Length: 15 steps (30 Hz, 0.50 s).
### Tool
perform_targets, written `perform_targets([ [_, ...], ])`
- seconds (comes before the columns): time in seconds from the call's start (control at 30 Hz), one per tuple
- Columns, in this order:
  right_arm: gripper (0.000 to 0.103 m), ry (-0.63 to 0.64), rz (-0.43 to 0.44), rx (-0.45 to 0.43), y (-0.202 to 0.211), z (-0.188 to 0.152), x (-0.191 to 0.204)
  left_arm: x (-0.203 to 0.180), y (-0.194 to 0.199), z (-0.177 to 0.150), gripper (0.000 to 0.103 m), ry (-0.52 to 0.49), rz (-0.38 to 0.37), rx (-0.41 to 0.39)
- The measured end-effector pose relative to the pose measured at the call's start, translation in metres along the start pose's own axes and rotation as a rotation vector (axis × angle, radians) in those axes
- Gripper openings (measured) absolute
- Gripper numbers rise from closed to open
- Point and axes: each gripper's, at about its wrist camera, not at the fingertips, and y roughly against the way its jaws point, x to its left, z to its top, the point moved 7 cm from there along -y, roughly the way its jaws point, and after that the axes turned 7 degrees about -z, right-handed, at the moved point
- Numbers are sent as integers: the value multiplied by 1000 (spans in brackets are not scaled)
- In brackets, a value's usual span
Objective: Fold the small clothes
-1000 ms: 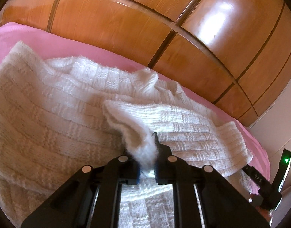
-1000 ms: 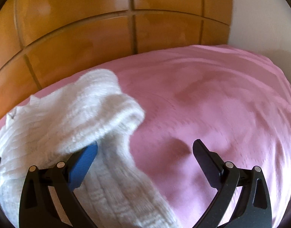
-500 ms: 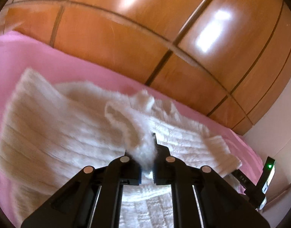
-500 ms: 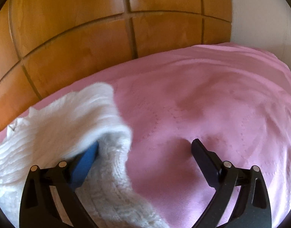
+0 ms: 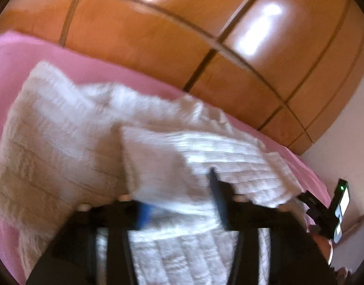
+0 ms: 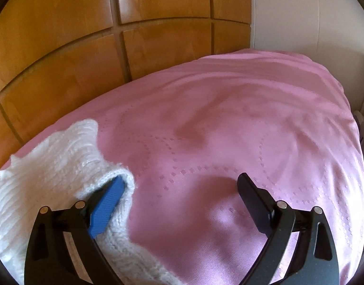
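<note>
Soft, light knit sweater (image 5: 63, 147): left tongs (image 5: 179, 199) just released its sleeve at 12; right tongs (image 6: 179, 197) gape empty; grip edges.

No legible text, label, brand, number or sign appears in either view. The small black device (image 5: 334, 210) at the right edge of the left wrist view carries a green indicator light; any marking on it is too blurred to read.

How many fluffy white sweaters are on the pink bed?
1. The white knitted sweater lies spread on the pink bedspread by the wooden wardrobe; its edge shows at the right view's left side. Anything beneath it would be hidden.
</note>
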Motion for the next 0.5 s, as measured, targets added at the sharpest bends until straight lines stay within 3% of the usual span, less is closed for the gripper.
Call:
perform_targets([
  [0.03,94,1,16,4,0,0,0,-6,5,1,78,-28,13,-23],
  [0.1,94,1,51,3,-1,0,0,-13,12,2,81,-64,31,-61],
  [0.23,95,-16,64,19,-1,-1,-3,6,5,3,80,8,76,-41],
  [0.4,99,-105,137,-4,18,-12,-24,0,-4,-1,83,-55,151,-20],
  [0.5,99,-151,134,-42,29,-11,-34,-2,2,-2,84,-65,150,-43],
])
